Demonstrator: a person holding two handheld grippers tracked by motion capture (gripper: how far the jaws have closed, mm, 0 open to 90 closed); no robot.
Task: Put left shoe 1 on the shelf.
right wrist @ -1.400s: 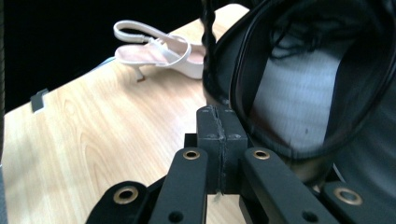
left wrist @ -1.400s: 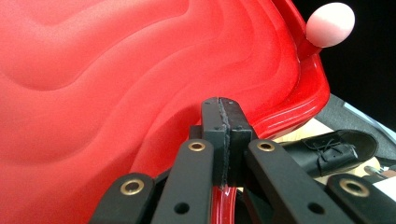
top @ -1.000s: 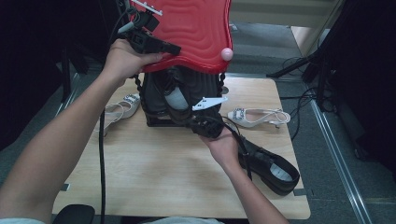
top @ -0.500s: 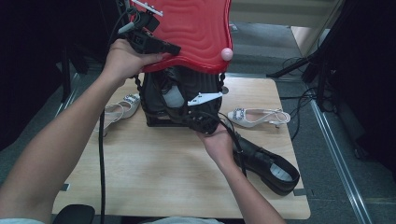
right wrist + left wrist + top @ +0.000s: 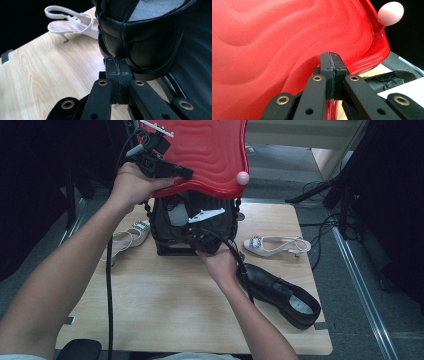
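The left tool (image 5: 167,168) is held high above the far edge of the table (image 5: 150,305), and its jaws are pressed together on the rim of a red wavy lid (image 5: 210,150), which it holds up; a pale pink knob (image 5: 243,178) sits on the lid's right edge. Under the lid a black case (image 5: 165,227) stands upright near the far edge, open at the top. The right tool (image 5: 202,240) is low at the front of this case; its jaws are together, nipping the bottom edge of a black padded shoe (image 5: 140,42). A white sandal (image 5: 127,237) lies left of the case, another white sandal (image 5: 275,245) lies to its right, and a black leather shoe (image 5: 282,292) lies near the right edge.
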